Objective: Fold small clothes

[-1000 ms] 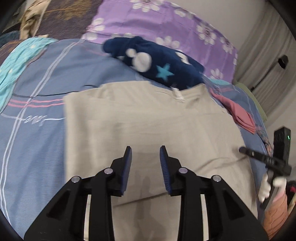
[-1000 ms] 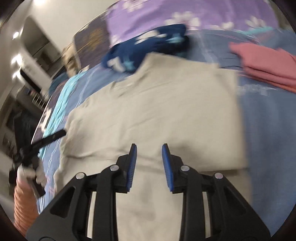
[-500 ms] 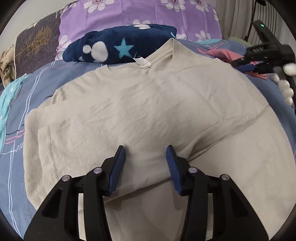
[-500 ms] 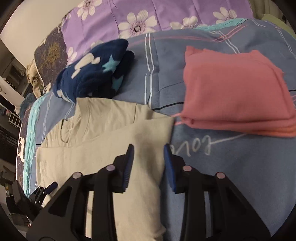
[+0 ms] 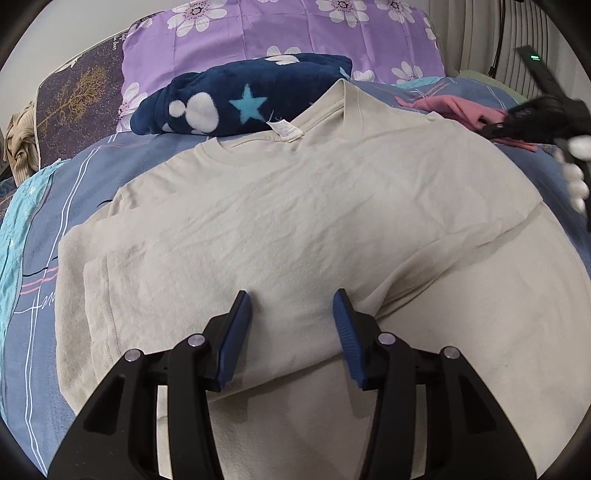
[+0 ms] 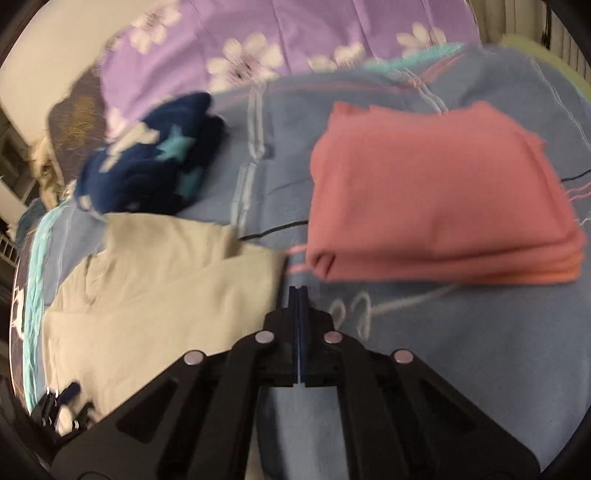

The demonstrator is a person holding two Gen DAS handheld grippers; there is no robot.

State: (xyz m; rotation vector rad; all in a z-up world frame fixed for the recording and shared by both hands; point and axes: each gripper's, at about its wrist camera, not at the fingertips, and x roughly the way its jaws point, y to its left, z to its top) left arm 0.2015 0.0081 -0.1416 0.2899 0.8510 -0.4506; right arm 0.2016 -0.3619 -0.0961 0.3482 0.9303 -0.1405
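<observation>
A beige T-shirt (image 5: 295,221) lies flat on the bed, collar and label toward the pillows, its upper part doubled over the lower. My left gripper (image 5: 292,314) is open just above the shirt's doubled layer, a fold edge running by its right finger (image 5: 345,325). The right gripper (image 6: 297,293) is shut with nothing visible between its pads. It hangs over bare sheet just off the shirt's corner (image 6: 273,258), in front of a folded pink stack (image 6: 436,192). It also shows in the left wrist view as the right gripper (image 5: 532,122), held by a white-gloved hand (image 5: 576,173).
A navy fleece with stars and paw prints (image 5: 240,107) lies behind the shirt's collar, against a purple flowered pillow (image 5: 280,33). The blue striped sheet (image 6: 461,343) covers the bed. A pleated curtain (image 5: 476,33) hangs at the far right.
The left gripper swung in over the shirt and sank toward it, its jaws widening. The right gripper moved off the shirt to its right edge near the pink stack and shut.
</observation>
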